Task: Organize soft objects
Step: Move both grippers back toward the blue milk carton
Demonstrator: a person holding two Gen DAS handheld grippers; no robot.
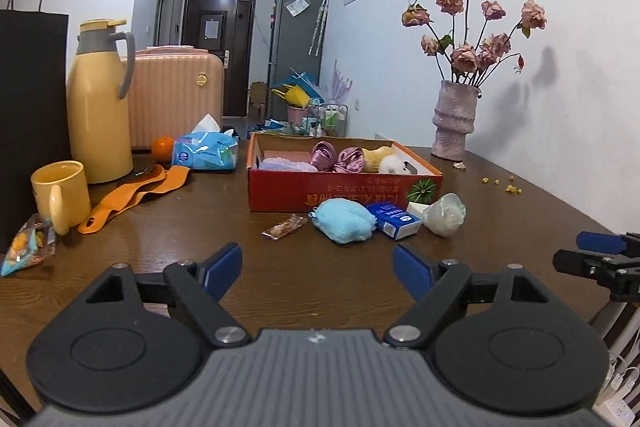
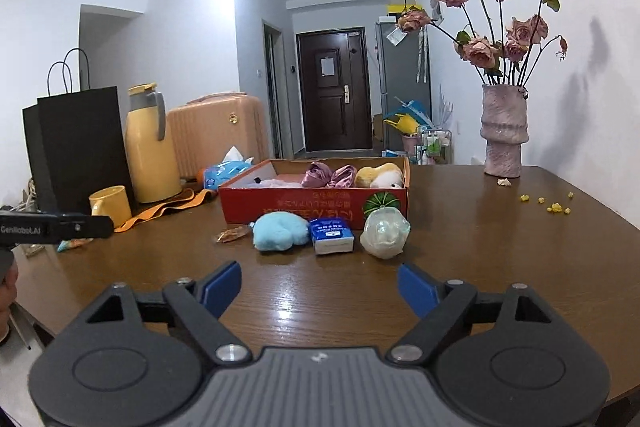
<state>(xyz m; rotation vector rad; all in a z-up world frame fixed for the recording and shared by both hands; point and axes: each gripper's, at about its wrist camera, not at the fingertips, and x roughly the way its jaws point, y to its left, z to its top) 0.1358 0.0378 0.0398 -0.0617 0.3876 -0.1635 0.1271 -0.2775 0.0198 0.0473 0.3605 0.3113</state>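
Landmark: shallow red cardboard box [image 2: 316, 207] on the dark brown wooden table [image 2: 500, 251], open top. Inside it already: two shiny purple satin scrunchies [image 2: 330, 175], a yellow-and-white plush toy [image 2: 380, 175] at the right end, and pale lilac fabric [image 1: 282, 164] at the left end.

Still outside, in a row just in front of the box's near wall: fluffy light-blue soft pouch [image 2: 280, 230] at left, blue-and-white tissue packet [image 2: 332, 235] in the middle touching the pouch, and a translucent whitish-green crumpled soft bundle [image 2: 385, 233] at right. A small snack wrapper [image 1: 286, 226] lies left of the pouch.

Left gripper [image 1: 318, 269] and right gripper [image 2: 320, 287]: both spread wide, nothing between the pads, both short of the row, not touching anything.

Step, as judged: approach before a pick, sorting partly done. Next move needs one claw carried forward to straddle a soft item, likely pouch or bundle, then a gentle squeeze and a lift over the box wall.
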